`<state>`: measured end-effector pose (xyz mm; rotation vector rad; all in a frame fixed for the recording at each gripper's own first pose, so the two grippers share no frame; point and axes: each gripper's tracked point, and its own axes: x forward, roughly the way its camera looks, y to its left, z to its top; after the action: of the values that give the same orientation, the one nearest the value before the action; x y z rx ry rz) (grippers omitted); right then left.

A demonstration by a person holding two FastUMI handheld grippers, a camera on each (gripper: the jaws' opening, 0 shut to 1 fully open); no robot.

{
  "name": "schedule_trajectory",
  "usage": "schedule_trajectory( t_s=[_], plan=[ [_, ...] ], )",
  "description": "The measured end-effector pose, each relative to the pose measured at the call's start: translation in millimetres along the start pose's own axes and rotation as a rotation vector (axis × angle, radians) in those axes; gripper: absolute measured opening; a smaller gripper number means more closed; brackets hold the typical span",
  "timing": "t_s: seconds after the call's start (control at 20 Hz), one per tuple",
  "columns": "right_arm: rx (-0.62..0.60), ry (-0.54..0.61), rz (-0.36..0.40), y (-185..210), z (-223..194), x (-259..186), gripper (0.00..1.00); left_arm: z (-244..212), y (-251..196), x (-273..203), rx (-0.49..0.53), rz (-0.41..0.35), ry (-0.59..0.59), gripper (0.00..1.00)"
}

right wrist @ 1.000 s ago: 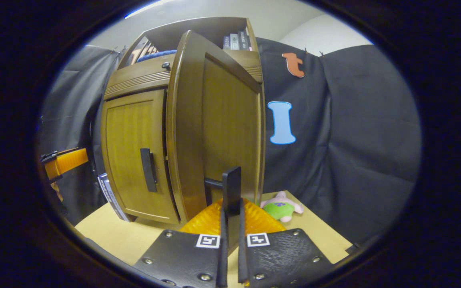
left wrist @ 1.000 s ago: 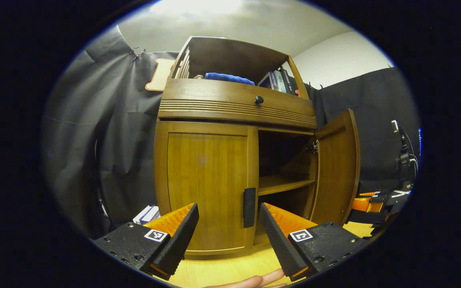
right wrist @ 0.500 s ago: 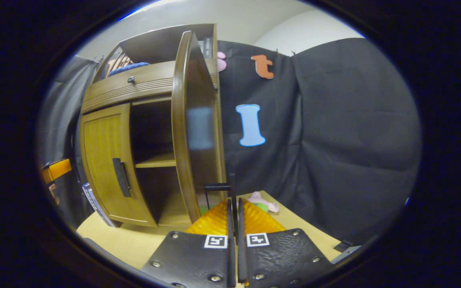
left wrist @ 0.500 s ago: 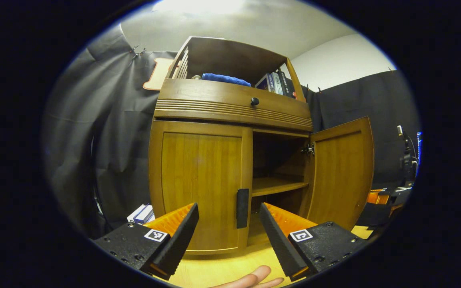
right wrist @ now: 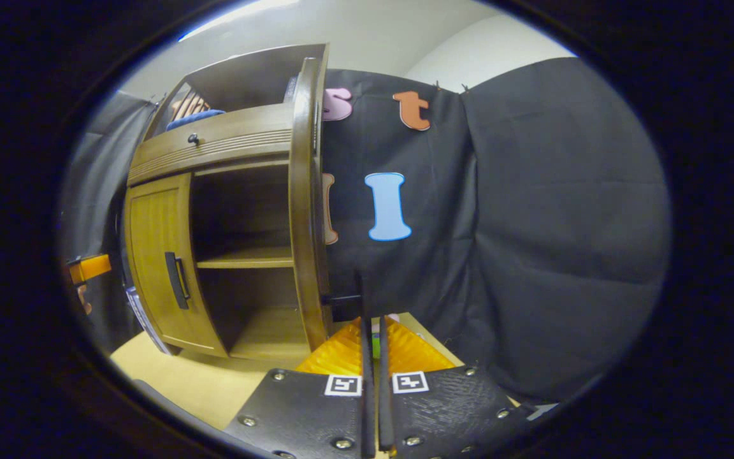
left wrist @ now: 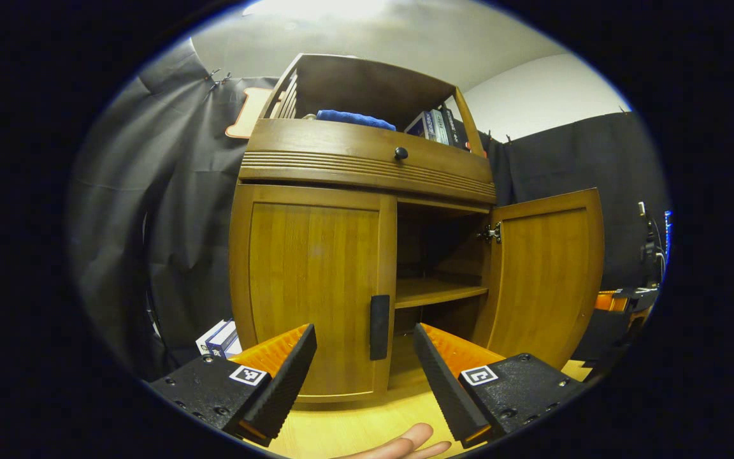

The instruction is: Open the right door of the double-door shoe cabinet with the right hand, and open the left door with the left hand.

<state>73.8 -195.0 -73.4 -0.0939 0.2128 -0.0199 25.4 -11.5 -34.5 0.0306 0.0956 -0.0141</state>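
A wooden double-door shoe cabinet [left wrist: 367,172] stands on a pale tabletop [left wrist: 367,424] against the booth's black cloth wall, seen here from the two hand-held grippers. To the cabinet's left, a few boxes [left wrist: 217,336] lean by its lower corner. The left door [left wrist: 313,287] is closed, its dark vertical handle [left wrist: 379,318] at the inner edge; the left gripper [left wrist: 365,338] hangs in front of it with its fingers spread wide, holding nothing, the handle showing between them and apart from both. A person's fingers [left wrist: 405,444] rest on the tabletop just below that gripper. Above the doors runs a ribbed drawer front with a round knob [left wrist: 401,153], and in the open top compartment lie a blue cloth [left wrist: 354,119] and a row of books [left wrist: 434,124]. Right of the closed door, the cabinet's interior and its shelf [left wrist: 437,290] stand exposed, with the right door [left wrist: 548,274] swung fully outward on its hinge [left wrist: 490,233]. In the right gripper view, the right gripper [right wrist: 372,322] is clamped narrow on the right door's handle [right wrist: 345,298], the door itself seen edge-on; something small lies on the tabletop just beyond its fingers, too hidden to identify.
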Motion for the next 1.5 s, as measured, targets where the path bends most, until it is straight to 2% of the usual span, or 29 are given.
schedule_trajectory(
  t_s=[0.05, 0.1, 0.15, 0.2, 0.25, 0.4, 0.55, 0.65, 0.75, 0.85, 0.95, 1.0, 1.05, 1.1, 1.15, 1.2, 1.25, 1.35, 1.5],
  plan=[
    [0.007, -0.002, 0.038, -2, -6, 14, 0.14, -2, 1, 1, 0.014, 0.012, 0.007, 0.91],
    [0.016, 0.007, 0.076, -3, -3, 10, 0.01, -3, 0, 2, 0.021, 0.022, 0.01, 0.95],
    [0.019, 0.001, 0.109, -5, 1, 2, 0.02, -3, -1, 4, 0.023, 0.025, 0.01, 0.91],
    [0.021, 0.006, 0.127, -7, 2, 6, 0.01, -3, -3, 6, 0.022, 0.026, 0.008, 0.95],
    [0.029, 0.004, 0.143, -6, 1, 6, 0.02, -5, -7, 8, 0.022, 0.024, 0.006, 0.91],
    [0.044, -0.004, 0.161, -6, -1, 7, 0.01, -7, -13, 13, 0.013, 0.023, 0.005, 0.92],
    [0.076, -0.004, 0.169, -3, 0, 6, 0.01, 0, -29, 21, -0.019, -0.021, -0.047, 0.92],
    [0.095, -0.003, 0.138, -9, -1, 5, 0.01, -6, -25, 33, -0.012, 0.003, -0.038, 0.95],
    [0.114, -0.015, 0.097, -14, 4, -5, 0.25, -13, -23, 44, 0.007, 0.015, -0.02, 0.92],
    [0.116, -0.062, 0.007, -35, 19, -20, 0.27, -21, -26, 57, 0.01, 0.0, 0.006, 0.92],
    [0.15, -0.122, -0.03, -41, 41, -35, 0.6, -27, -29, 71, -0.001, -0.013, 0.025, 0.92],
    [0.161, -0.158, -0.028, -41, 54, -52, 0.76, -29, -31, 78, -0.002, -0.016, 0.027, 0.95],
    [0.171, -0.191, -0.016, -38, 64, -61, 0.92, -30, -32, 88, 0.001, -0.012, 0.029, 0.92],
    [0.178, -0.212, -0.014, -38, 75, -73, 0.94, -30, -30, 97, 0.002, -0.002, 0.023, 0.94],
    [0.181, -0.226, -0.012, -39, 81, -86, 0.87, -32, -27, 106, 0.005, 0.014, 0.023, 0.92],
    [0.181, -0.24, -0.018, -38, 87, -96, 0.92, -34, -25, 114, 0.012, 0.028, 0.029, 0.93],
    [0.173, -0.249, -0.022, -36, 91, -104, 0.97, -36, -24, 121, 0.016, 0.033, 0.033, 0.91],
    [0.136, -0.257, -0.022, -33, 97, -122, 0.97, -39, -26, 135, 0.023, 0.031, 0.033, 0.93],
    [0.089, -0.273, 0.011, -15, 104, -146, 0.97, -47, -20, 155, 0.02, 0.062, 0.042, 0.91]
  ],
)
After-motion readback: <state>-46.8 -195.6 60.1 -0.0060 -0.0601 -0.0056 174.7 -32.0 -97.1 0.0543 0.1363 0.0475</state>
